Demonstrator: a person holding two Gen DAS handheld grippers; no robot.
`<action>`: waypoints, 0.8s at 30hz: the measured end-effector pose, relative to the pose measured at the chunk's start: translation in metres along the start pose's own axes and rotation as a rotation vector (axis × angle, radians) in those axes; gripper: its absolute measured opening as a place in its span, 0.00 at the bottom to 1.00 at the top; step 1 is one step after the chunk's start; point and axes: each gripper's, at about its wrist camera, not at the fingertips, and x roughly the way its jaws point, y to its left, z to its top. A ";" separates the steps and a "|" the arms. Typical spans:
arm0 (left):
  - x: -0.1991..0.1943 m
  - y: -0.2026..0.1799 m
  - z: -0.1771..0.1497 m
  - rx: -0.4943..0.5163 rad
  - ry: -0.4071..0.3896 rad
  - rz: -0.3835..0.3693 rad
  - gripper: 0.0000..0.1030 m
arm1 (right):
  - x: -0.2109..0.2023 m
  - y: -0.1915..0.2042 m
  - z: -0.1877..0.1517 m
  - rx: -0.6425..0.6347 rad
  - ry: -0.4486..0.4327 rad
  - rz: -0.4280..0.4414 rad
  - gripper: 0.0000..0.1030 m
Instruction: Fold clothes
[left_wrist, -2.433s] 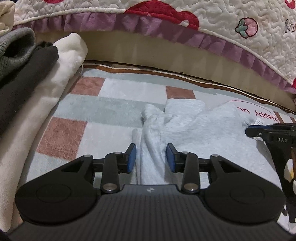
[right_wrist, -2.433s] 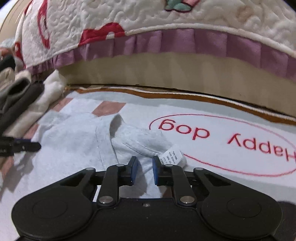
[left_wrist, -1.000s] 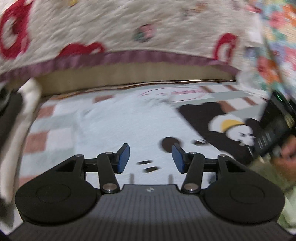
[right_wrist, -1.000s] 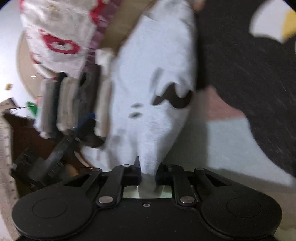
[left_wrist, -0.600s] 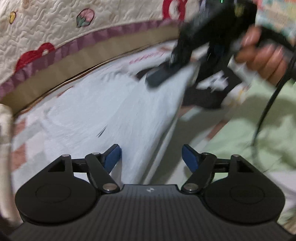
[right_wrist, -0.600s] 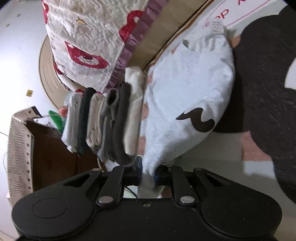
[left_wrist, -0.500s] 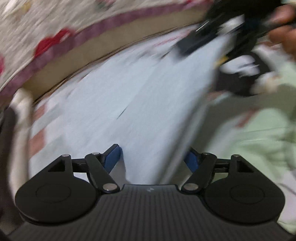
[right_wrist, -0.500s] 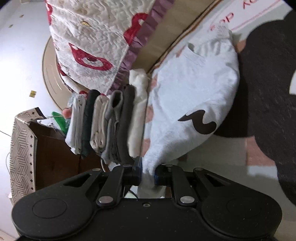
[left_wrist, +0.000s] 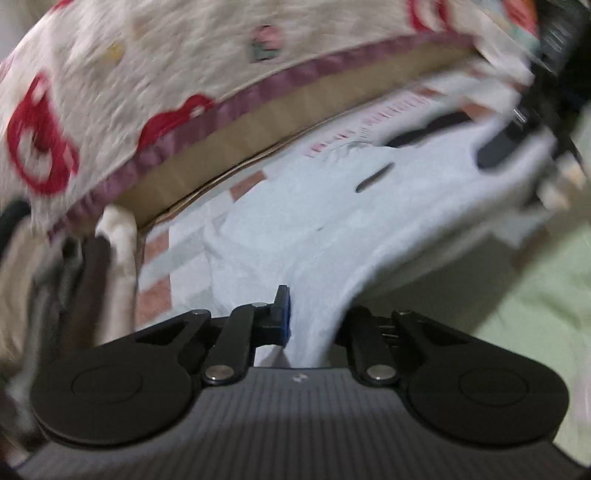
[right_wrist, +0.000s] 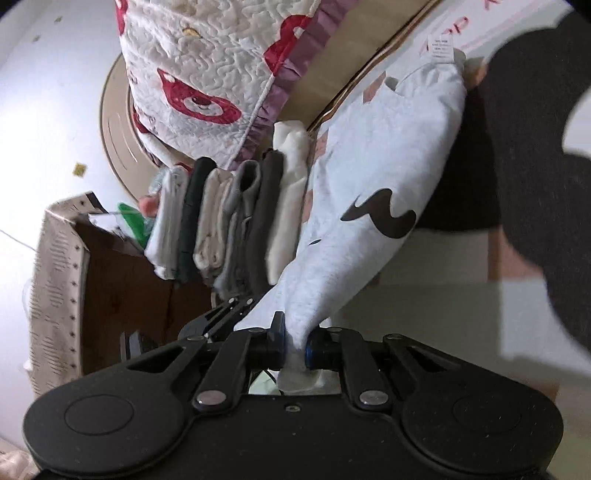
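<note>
While the pale grey garment (right_wrist: 373, 192) hangs stretched between the two grippers above the patterned rug (right_wrist: 436, 295), its far end with the white label (right_wrist: 441, 46) rests on the rug near the bed's base; the right gripper (right_wrist: 295, 349) pinches one bunched edge; the left gripper (left_wrist: 310, 317) is closing, with the opposite edge between its jaws; to the garment's left in the right wrist view, a stack of folded clothes (right_wrist: 229, 218) stands just beside it; the quilted bedspread (right_wrist: 221, 62) overhangs behind; the rug's dark patch (right_wrist: 517, 155) lies open on the right.
</note>
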 end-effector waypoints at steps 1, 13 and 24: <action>-0.010 -0.006 0.002 0.072 0.011 -0.008 0.11 | -0.004 0.004 -0.007 0.002 0.011 0.002 0.13; -0.017 -0.013 -0.009 0.075 0.048 -0.146 0.19 | -0.017 -0.013 -0.024 0.113 0.062 -0.015 0.13; 0.047 0.045 0.019 -0.303 -0.052 -0.078 0.24 | -0.007 -0.050 0.059 0.380 -0.091 0.047 0.16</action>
